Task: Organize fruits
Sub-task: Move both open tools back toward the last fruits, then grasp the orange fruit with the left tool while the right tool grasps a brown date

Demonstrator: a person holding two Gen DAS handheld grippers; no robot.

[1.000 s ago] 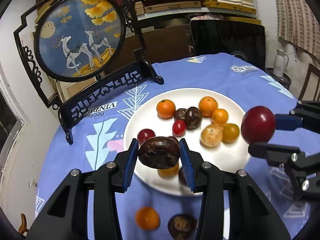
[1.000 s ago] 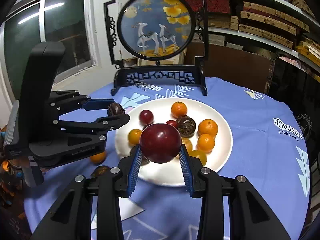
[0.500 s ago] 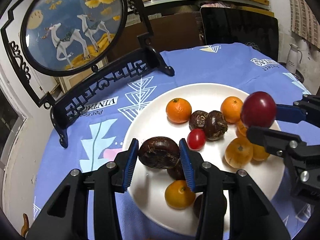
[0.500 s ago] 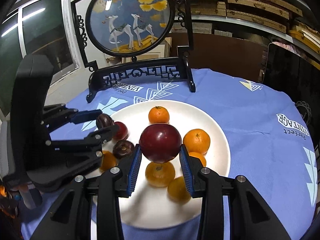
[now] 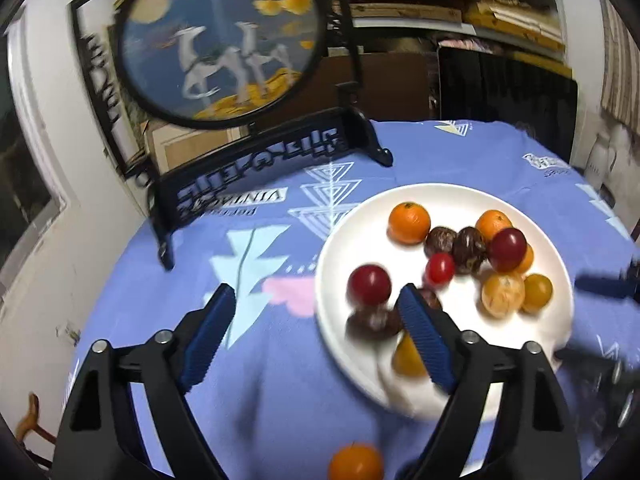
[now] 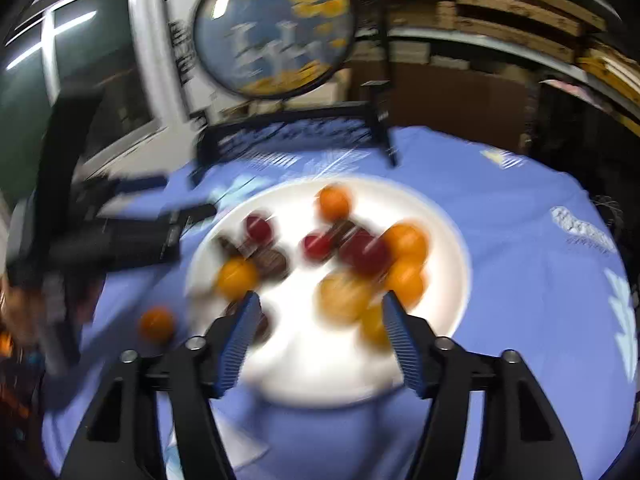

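Observation:
A white plate (image 5: pixel 560 248) on the blue tablecloth holds several oranges, red fruits and dark brown chestnut-like fruits. A dark brown fruit (image 5: pixel 372 322) lies at the plate's near left edge. A dark red fruit (image 5: pixel 507 249) rests on the pile at the right. My left gripper (image 5: pixel 316 328) is open and empty, left of the plate's near edge. My right gripper (image 6: pixel 318 326) is open and empty over the near part of the plate (image 6: pixel 452 240). The right wrist view is blurred.
One orange (image 5: pixel 355 462) lies on the cloth in front of the plate; it also shows in the right wrist view (image 6: pixel 157 324). A round deer picture on a black stand (image 5: pixel 224 40) stands behind the plate. Shelves and a dark chair are beyond the table.
Both grippers have opened. The dark brown fruit left my left gripper and the dark red fruit left my right gripper; both now lie on the plate. Both grippers have pulled back.

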